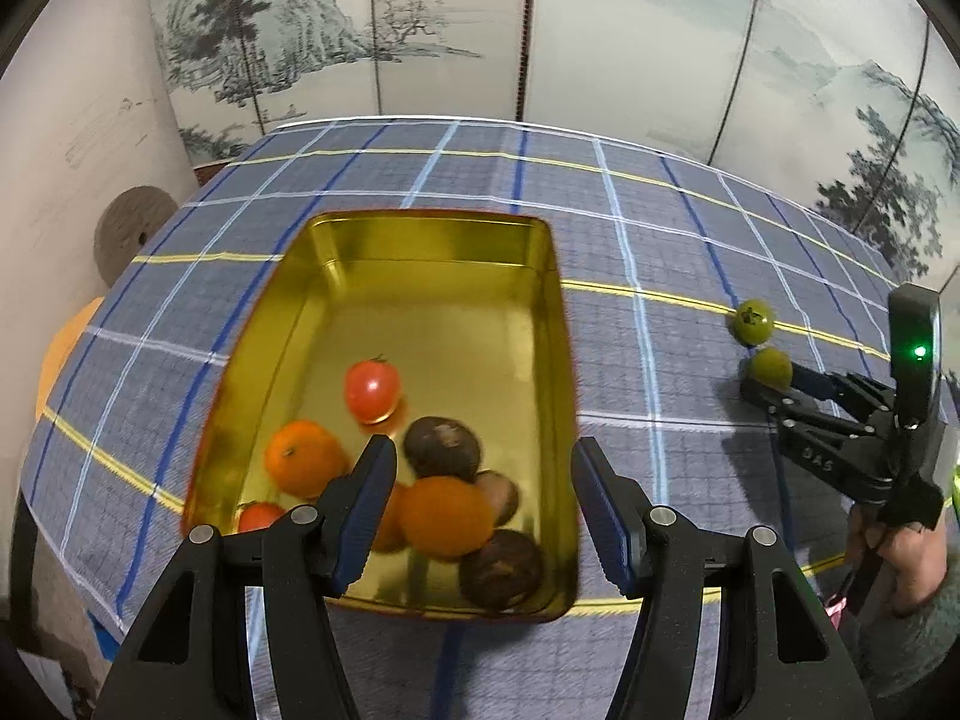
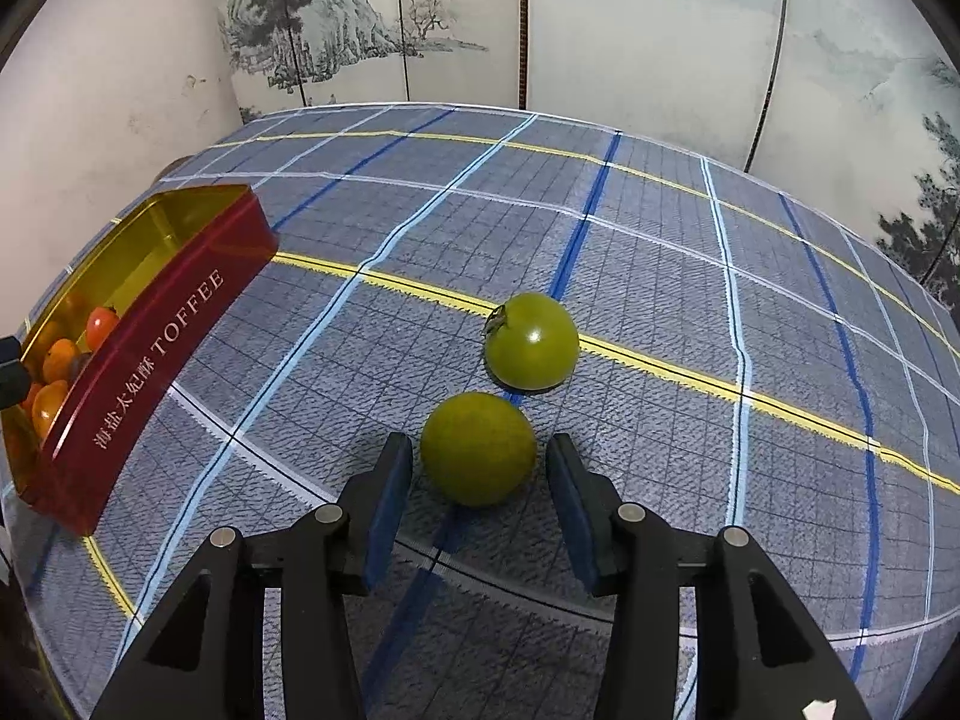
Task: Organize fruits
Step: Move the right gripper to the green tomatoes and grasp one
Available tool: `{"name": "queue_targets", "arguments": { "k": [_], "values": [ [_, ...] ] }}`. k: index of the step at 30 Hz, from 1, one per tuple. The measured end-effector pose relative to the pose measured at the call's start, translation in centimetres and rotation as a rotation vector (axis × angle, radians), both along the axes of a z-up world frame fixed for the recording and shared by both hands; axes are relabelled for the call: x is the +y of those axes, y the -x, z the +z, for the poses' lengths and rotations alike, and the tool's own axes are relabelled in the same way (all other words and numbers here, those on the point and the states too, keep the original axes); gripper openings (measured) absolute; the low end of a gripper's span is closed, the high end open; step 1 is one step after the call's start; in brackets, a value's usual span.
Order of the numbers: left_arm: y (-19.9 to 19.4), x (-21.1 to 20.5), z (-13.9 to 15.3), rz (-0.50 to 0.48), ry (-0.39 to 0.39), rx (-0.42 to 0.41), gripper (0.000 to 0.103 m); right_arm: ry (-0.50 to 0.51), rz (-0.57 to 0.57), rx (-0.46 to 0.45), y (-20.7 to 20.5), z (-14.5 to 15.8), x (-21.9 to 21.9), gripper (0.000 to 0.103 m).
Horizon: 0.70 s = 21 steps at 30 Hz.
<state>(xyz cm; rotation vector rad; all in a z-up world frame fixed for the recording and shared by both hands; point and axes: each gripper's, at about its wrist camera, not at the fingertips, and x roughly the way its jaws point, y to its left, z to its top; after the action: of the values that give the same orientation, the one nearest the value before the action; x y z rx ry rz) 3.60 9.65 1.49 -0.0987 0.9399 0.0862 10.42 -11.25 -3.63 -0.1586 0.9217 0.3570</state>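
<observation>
A gold-lined red toffee tin (image 1: 432,240) (image 2: 180,324) sits on the checked cloth. It holds a red tomato (image 1: 372,390), oranges (image 1: 444,516) and dark brown fruits (image 1: 441,447). My left gripper (image 1: 483,510) is open and empty above the tin's near right part. Two green fruits lie on the cloth at the right: a green tomato (image 2: 531,341) (image 1: 752,320) and a round green fruit (image 2: 478,449) (image 1: 771,366). My right gripper (image 2: 480,468) (image 1: 774,387) is open with the round green fruit between its fingers, not clamped.
The blue checked tablecloth (image 2: 660,276) covers the table. A painted folding screen (image 1: 540,30) stands behind it. A white wall (image 1: 78,120) is at the left. The table's edge runs close by the tin's left side.
</observation>
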Motion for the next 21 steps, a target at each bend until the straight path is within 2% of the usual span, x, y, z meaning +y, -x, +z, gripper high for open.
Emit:
{"name": "queue_targets", "arguments": {
  "k": [5,9,13,21],
  "values": [
    [-1.0,-2.1,-0.2,-0.038,-0.008,0.002,0.061,0.007,0.009,0.0,-0.1,-0.3,0.2,0.043],
    [-1.9,-3.8,-0.4,-0.066,-0.006,0.005,0.061,0.019,0.014,-0.012,0.0,-0.3,0.2,0.035],
    [-2.8,-5.6,-0.6,-0.096,0.005,0.005,0.062,0.011,0.003,-0.018,0.0,-0.2,-0.6,0.034],
    [-5.3,-10.2,-1.7,-0.17,0.006,0.002,0.061,0.008,-0.098,-0.028,-0.7,0.2,-5.6,0.033]
  ]
}}
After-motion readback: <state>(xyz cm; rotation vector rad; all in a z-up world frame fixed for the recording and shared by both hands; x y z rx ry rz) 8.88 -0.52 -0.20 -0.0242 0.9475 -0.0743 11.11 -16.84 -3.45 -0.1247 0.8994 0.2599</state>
